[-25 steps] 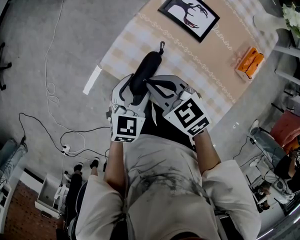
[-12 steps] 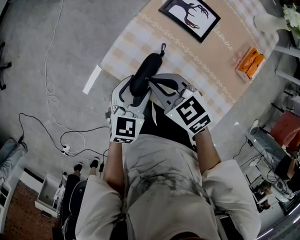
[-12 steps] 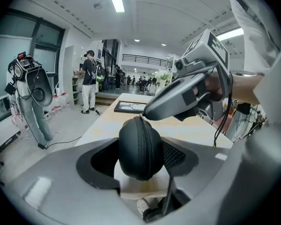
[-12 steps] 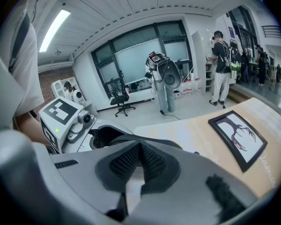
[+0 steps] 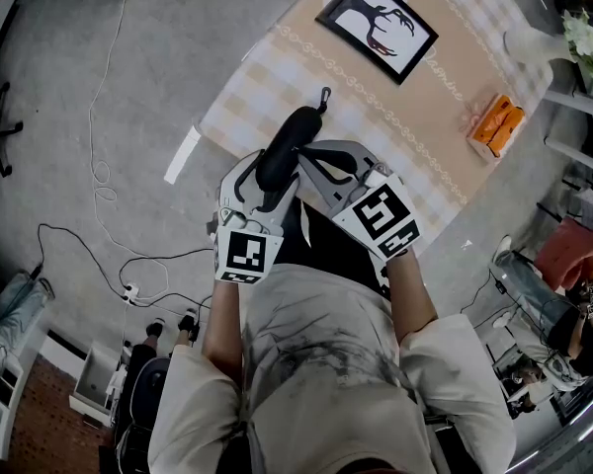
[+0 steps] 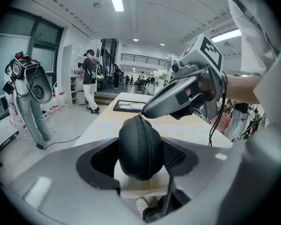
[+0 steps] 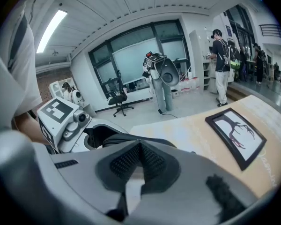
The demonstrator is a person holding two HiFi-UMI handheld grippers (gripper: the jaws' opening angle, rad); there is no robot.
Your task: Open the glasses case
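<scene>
glasses case (image 6: 140,146): black, zip shut, over the tabletop's (image 5: 267,72) near corner | left gripper (image 5: 268,173): jaws clamped on its near end | right gripper (image 7: 139,145): jaws pressed together; tips touching its zip seam | beyond: framed picture (image 5: 377,26); orange pack (image 5: 495,124)

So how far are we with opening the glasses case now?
Done: the left tongs clamp the glasses case. In hand: the right tongs are pinched shut at its top seam; whether they caught the puller, I cannot tell. Left: the zip looks fully closed, so the opening itself is not yet done.
</scene>
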